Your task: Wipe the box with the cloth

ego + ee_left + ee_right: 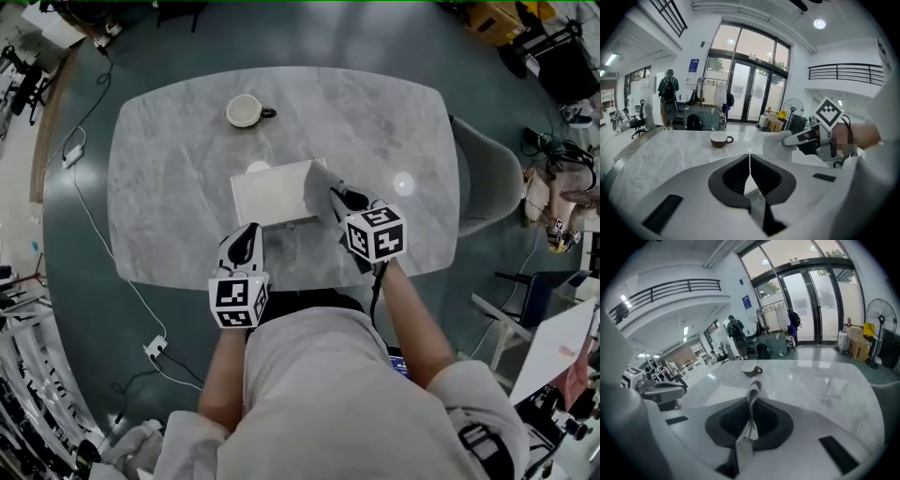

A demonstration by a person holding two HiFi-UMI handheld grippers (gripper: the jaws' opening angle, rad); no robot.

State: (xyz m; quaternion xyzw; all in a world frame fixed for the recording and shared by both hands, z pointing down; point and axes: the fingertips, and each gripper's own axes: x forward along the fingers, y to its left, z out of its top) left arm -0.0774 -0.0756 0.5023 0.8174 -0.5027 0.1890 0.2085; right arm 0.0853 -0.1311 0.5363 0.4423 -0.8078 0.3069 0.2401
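A flat white box [270, 193] lies on the marble table [169, 178] just in front of me. A grey cloth [322, 184] hangs over the box's right end, pinched in my right gripper [338, 198]. In the right gripper view the jaws [752, 409] are shut on the cloth [753, 392], which sticks up between them, with the box [725, 395] beyond. My left gripper [248, 235] hovers at the box's near edge, shut and holding nothing [749, 165]. In the left gripper view, the right gripper [806, 139] and cloth [776, 143] show at right.
A cup [246, 111] with a dark handle stands at the table's far side, beyond the box. A grey chair [487, 173] sits at the table's right end. Cables [103, 253] run across the floor at left. A person [668, 93] stands far off in the room.
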